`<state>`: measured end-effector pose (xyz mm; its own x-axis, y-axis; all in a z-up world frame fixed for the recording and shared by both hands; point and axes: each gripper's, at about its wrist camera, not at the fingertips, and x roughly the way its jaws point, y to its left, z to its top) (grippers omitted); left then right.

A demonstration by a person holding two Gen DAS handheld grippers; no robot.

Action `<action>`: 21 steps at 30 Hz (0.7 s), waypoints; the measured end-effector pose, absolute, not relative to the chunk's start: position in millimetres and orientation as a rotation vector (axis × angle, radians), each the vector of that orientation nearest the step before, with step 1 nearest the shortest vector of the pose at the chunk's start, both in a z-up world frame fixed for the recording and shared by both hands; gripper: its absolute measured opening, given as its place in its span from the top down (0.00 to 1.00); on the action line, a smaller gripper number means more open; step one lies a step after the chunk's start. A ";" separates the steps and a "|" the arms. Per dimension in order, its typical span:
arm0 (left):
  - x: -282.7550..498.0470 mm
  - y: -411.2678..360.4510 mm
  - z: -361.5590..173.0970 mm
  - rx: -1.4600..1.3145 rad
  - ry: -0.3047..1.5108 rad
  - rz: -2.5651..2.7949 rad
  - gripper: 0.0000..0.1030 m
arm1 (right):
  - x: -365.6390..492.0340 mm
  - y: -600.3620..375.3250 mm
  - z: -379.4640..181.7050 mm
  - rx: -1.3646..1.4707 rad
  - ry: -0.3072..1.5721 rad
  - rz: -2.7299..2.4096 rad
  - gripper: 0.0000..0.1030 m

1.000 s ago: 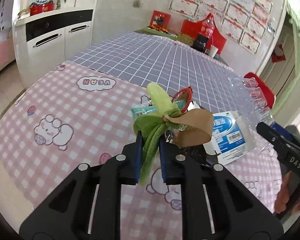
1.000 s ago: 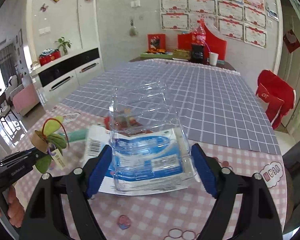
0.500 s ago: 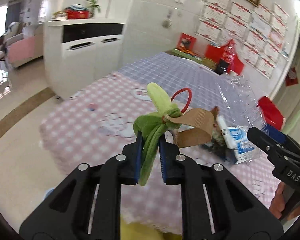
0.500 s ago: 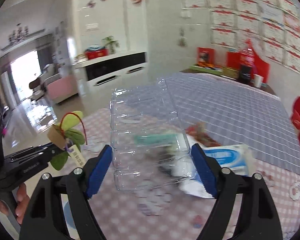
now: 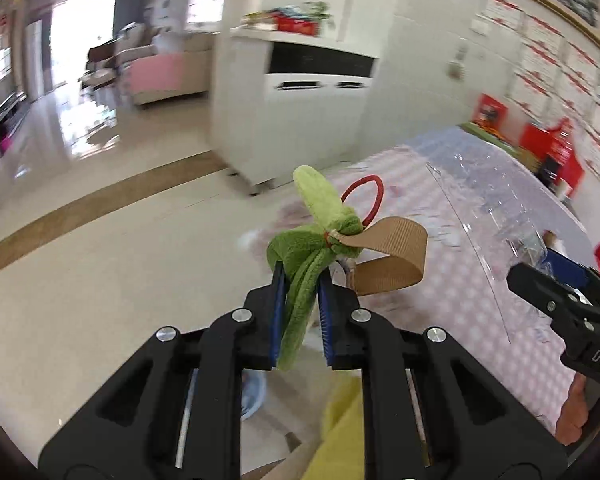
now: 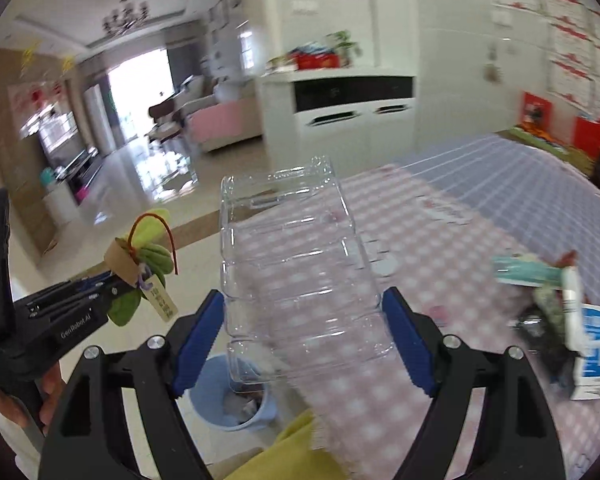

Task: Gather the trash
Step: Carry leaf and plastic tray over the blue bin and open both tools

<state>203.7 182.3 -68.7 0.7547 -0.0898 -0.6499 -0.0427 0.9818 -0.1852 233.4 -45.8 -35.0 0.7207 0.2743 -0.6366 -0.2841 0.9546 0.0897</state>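
The green plush ornament [image 5: 300,280], with its red loop and brown ribbon, is pinched in the nearly closed left gripper [image 5: 301,312] over the tiled floor [image 5: 112,272]. The clear plastic tray [image 6: 300,276] sits clamped between the right gripper's [image 6: 302,344] wide-spread pads at the edge of the pink checked table [image 6: 460,264]. A blue bin [image 6: 224,396] stands on the floor below; a white cabinet [image 6: 352,120] stands behind.

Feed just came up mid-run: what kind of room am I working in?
Most likely a home dining area open to a living room: a table with a checked cloth, a white sideboard, a pink sofa beyond.
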 end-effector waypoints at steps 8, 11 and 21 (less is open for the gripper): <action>191.0 237.3 -117.3 -0.254 0.837 0.112 0.85 | 241.8 25.7 -77.9 -0.096 0.828 0.430 0.23; 190.7 252.7 -145.0 -0.286 0.916 0.151 0.85 | 239.4 43.0 -99.5 -0.118 0.875 0.447 0.23; 209.8 271.5 -199.9 -0.255 1.041 0.248 0.21 | 259.0 67.2 -140.9 -0.157 0.989 0.448 0.23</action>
